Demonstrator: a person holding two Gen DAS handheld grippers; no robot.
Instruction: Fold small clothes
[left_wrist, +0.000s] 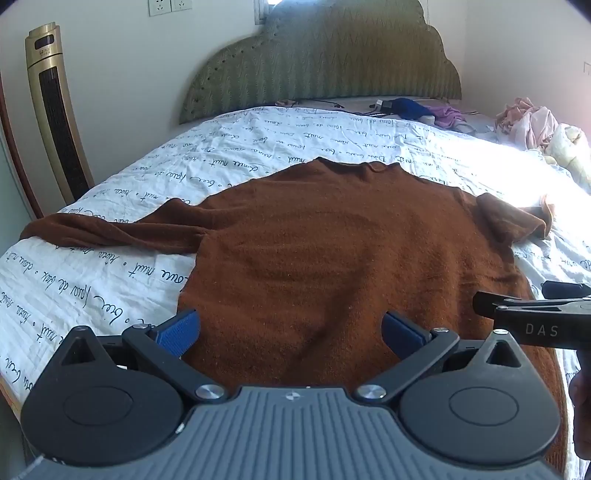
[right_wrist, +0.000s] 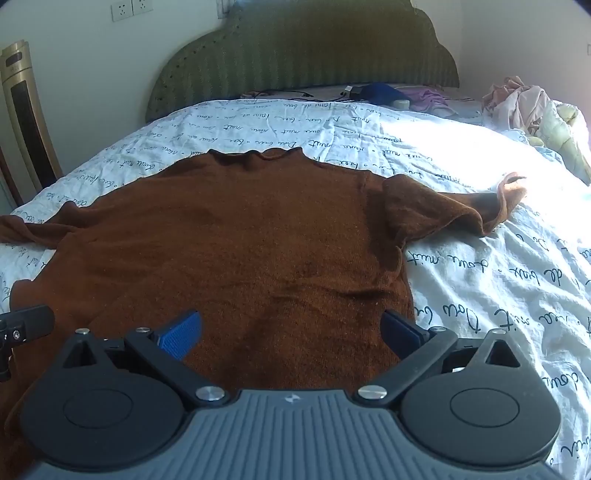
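Sweater (left_wrist: 332, 251) flat on quilt (left_wrist: 110, 266), both grippers (left_wrist: 291, 332) (right_wrist: 291, 332) spread wide over hem, bare quilt beyond sleeves.

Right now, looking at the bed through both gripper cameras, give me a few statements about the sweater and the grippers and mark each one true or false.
1. The brown sweater lies spread flat on the bedspread. True.
2. The left gripper is clamped on the hem. False: its jaws stand wide open, nothing between the pads.
3. The right gripper is open too. True.
4. Both sleeves are already folded across the body. False: each sleeve sticks out sideways.
5. The neckline points toward the green headboard. True.
6. The pile of pale clothes sits on top of the sweater. False: it lies apart, at the bed's far right.
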